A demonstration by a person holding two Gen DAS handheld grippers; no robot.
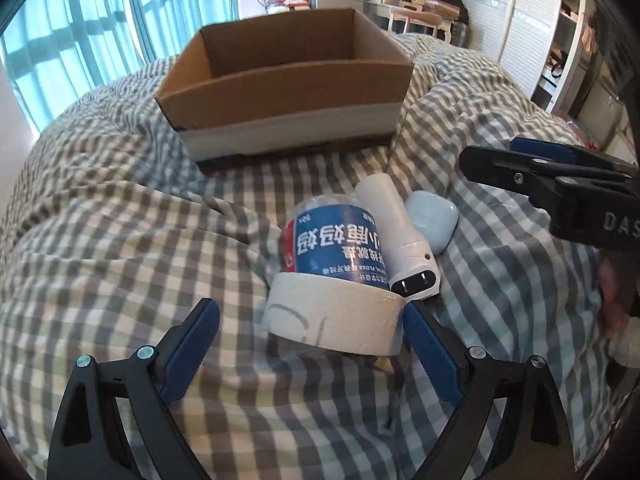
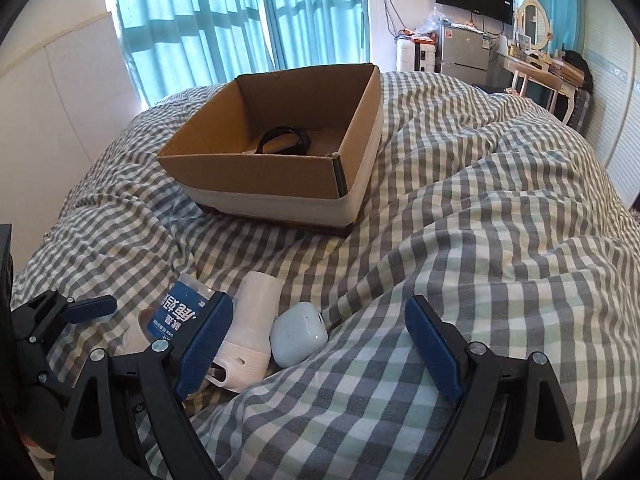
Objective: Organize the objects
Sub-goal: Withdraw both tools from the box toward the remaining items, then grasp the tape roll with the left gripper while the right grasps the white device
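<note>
Cardboard box (image 2: 256,176) w/ black cable (image 2: 285,141).

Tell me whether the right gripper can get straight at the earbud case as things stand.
Probably yes. The right gripper is open, and the earbud case lies uncovered between its fingers, nearer the left one. The white charger lies against the case, so the left finger has little room.

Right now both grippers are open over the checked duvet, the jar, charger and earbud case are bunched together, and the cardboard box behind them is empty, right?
Not quite: the cardboard box is not empty. The right wrist view shows a coiled black cable lying inside. The rest stands: left gripper and right gripper are open, and jar, charger and earbud case lie bunched together on the duvet.
</note>
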